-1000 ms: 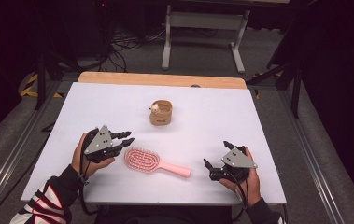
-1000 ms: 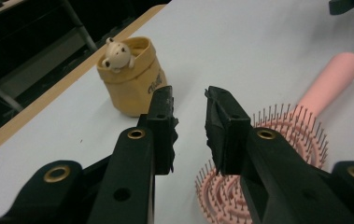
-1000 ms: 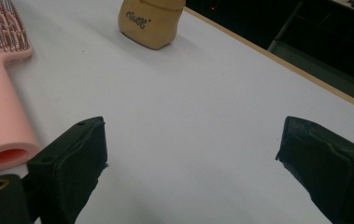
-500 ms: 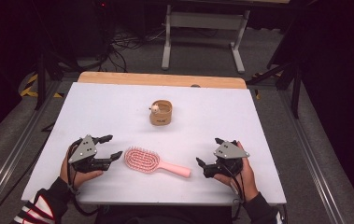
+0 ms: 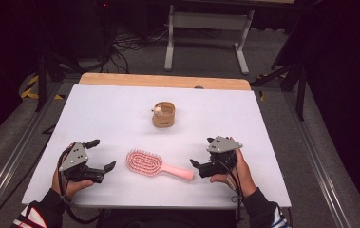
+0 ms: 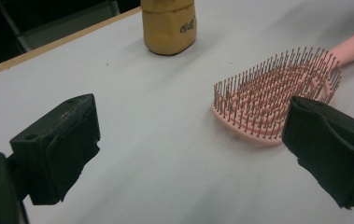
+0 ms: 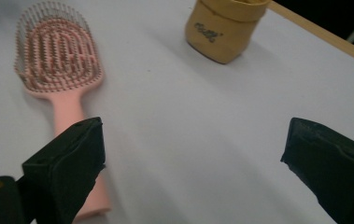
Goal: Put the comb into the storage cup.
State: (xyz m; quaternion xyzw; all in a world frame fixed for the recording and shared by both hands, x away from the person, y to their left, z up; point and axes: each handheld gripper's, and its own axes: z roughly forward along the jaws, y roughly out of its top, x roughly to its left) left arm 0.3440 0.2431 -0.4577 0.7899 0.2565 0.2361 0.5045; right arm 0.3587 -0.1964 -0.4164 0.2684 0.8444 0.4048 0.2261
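Note:
A pink hairbrush [image 5: 145, 163] lies bristles up near the table's front, its handle pointing right. Behind it, at mid-table, stands a small tan fabric pouch [image 5: 163, 115] with something pale at its rim. My left gripper [image 5: 103, 154] rests open just left of the brush head, nothing between its jaws. The right gripper [image 5: 202, 152] is open beside the handle's end. In the left gripper view the brush [image 6: 277, 95] sits by the right jaw and the pouch [image 6: 169, 25] stands farther off. The right gripper view has the brush [image 7: 58, 60] at left and the pouch [image 7: 223, 28] ahead.
The white table top [image 5: 272, 142] ends in a wooden strip [image 5: 168, 80] at the far edge. Metal rails [image 5: 11, 161] run along both sides of the table. A grey stand [image 5: 206, 21] and cables lie on the floor beyond.
The left gripper has drawn back to the left and toward the person, away from the brush head. The right gripper has shifted slightly left, closer to the handle's end.

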